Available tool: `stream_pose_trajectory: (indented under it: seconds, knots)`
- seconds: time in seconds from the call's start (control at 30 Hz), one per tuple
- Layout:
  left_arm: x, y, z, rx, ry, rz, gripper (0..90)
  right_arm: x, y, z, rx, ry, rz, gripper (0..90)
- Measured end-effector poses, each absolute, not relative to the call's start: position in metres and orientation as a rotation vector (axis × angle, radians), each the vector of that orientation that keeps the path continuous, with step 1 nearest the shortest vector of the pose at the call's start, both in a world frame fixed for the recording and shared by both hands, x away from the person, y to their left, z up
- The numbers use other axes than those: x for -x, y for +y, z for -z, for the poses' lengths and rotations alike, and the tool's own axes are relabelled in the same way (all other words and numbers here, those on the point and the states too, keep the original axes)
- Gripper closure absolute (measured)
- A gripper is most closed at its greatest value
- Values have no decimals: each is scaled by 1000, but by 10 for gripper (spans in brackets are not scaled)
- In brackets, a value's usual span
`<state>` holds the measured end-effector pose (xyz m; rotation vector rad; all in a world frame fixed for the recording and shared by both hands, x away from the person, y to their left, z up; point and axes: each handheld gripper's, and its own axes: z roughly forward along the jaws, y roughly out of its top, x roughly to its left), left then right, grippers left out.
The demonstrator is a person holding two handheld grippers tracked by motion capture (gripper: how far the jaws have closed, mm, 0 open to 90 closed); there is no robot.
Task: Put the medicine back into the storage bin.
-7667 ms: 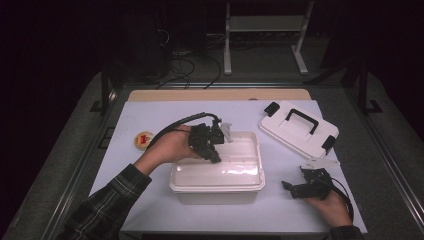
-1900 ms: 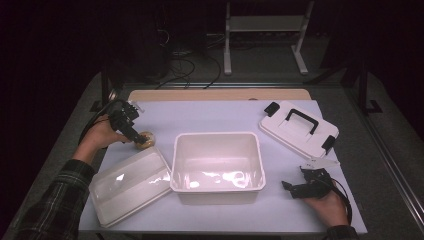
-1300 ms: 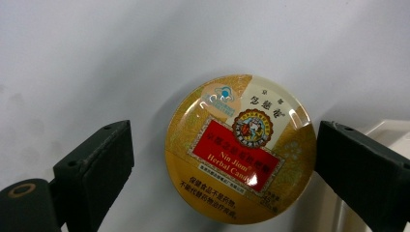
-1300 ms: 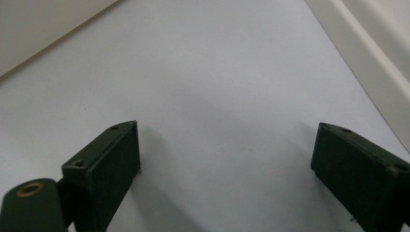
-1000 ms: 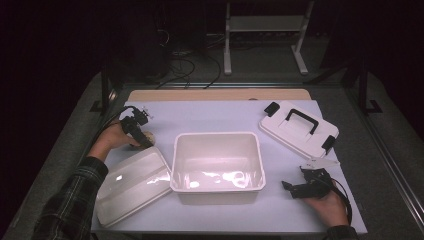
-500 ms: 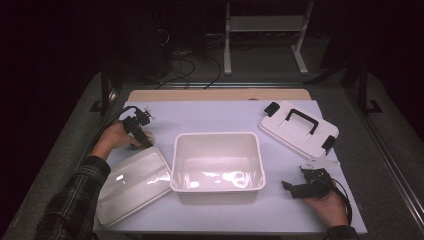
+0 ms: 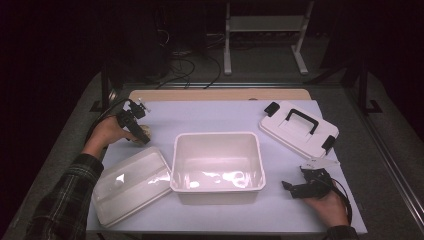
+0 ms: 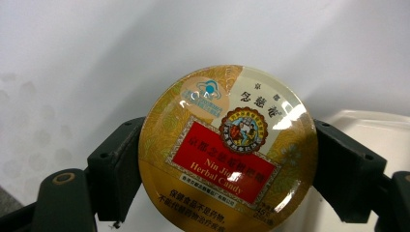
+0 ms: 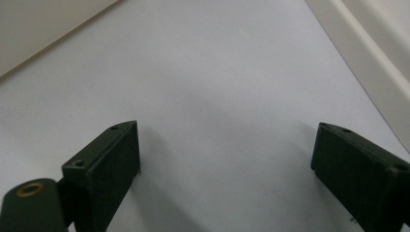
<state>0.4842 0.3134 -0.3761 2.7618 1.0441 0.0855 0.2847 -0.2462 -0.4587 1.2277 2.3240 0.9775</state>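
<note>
A round gold and red herbal candy tin (image 8: 227,150) sits between the jaws of my left gripper (image 8: 227,145), and both jaws press on its sides. From above, that tin (image 7: 146,131) lies at the table's left, under the left gripper (image 7: 142,136), just behind a clear inner tray (image 7: 132,182). An open white bin (image 7: 218,137) stands in the middle with nothing in it. My right gripper (image 7: 287,187) rests at the front right, open, with bare table between its jaws (image 9: 231,140).
A white lid with a black handle and black latches (image 7: 300,127) lies at the back right. The bin's edge (image 9: 367,48) runs along the right of the right gripper view. A wooden strip (image 7: 220,95) borders the table's far edge.
The left gripper set the inner tray down left of the bin, went to the tin at the far left and closed on it. The right gripper has stayed put.
</note>
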Motion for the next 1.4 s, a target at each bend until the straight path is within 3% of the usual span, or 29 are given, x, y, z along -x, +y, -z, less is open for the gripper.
stream_pose_trajectory:
  seconds: [0.53, 1.4]
  knots:
    - [-451, 288, 320, -2766, 867, -62, 197, -285, -246, 459, -1227, 2324, -977, 93]
    - [-388, 233, 269, -2774, 518, -47, 197, -285, -246, 459, -1230, 2324, -978, 92]
